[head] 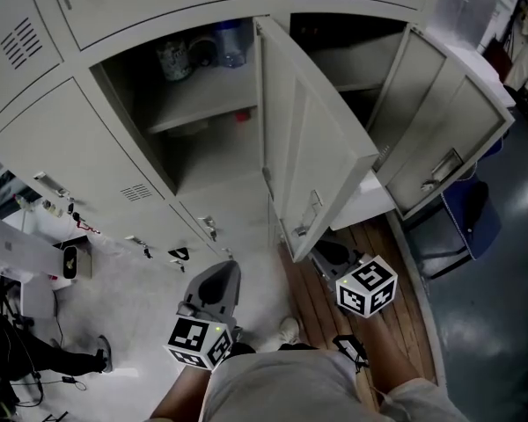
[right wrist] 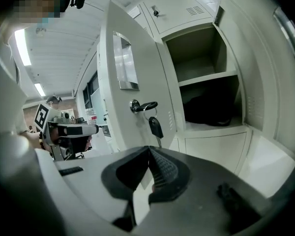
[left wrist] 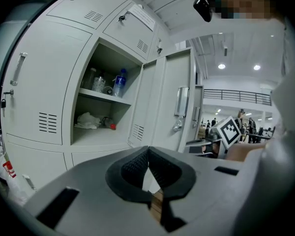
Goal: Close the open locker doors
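Two grey locker doors stand open. The middle door (head: pixel 310 139) swings out towards me, edge on, with a handle and a key near its lower end. The right door (head: pixel 444 134) hangs wide open beside a dark compartment (head: pixel 352 51). My left gripper (head: pixel 215 287) is shut and empty, below and left of the middle door. My right gripper (head: pixel 328 255) is shut and empty, just under that door's lower corner. In the left gripper view the open compartment (left wrist: pixel 105 107) holds bottles and a cloth. In the right gripper view the key fob (right wrist: pixel 155 127) hangs on the middle door (right wrist: pixel 132 77), just above the gripper (right wrist: pixel 148 150).
Shut lockers (head: pixel 88 148) fill the left side, some with keys. A white box (head: pixel 18 249) and cables lie on the floor at far left. A wooden platform (head: pixel 321 310) runs under the lockers. A blue seat (head: pixel 468 218) stands below the right door.
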